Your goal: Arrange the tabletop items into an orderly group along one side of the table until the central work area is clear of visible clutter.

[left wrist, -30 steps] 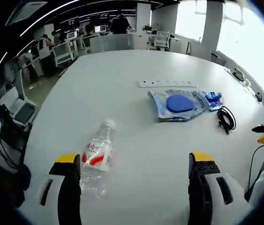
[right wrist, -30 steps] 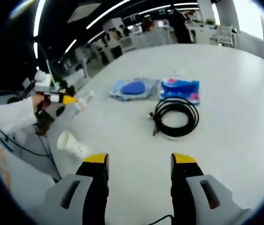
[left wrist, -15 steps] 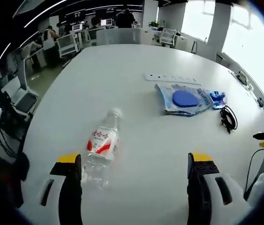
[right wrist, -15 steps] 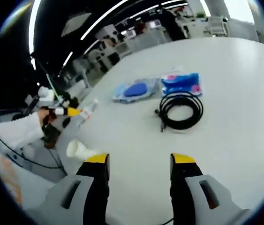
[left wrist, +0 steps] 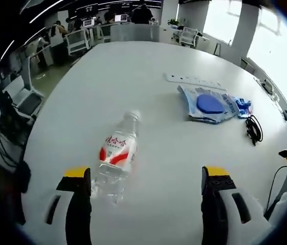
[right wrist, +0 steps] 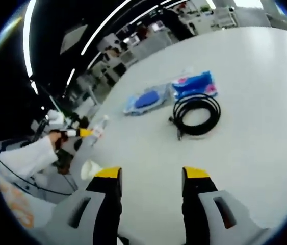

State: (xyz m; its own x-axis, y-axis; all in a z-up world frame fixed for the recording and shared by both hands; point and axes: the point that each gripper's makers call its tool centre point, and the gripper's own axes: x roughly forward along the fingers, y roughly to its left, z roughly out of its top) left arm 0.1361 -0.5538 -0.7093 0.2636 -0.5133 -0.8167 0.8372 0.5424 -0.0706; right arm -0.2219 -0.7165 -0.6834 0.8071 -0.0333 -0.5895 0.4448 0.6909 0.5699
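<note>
Between our left gripper's spread fingers, the lying water bottle has drawn nearer, so we judge pickup imminent; right gripper's fingers stay apart.

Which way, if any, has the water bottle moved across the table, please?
No: the bottle keeps its place relative to the blue packet; the camera shifted.

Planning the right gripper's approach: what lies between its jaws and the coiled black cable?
Only bare white tabletop lies between the open right gripper and the coiled black cable, as the right gripper view shows.
</note>
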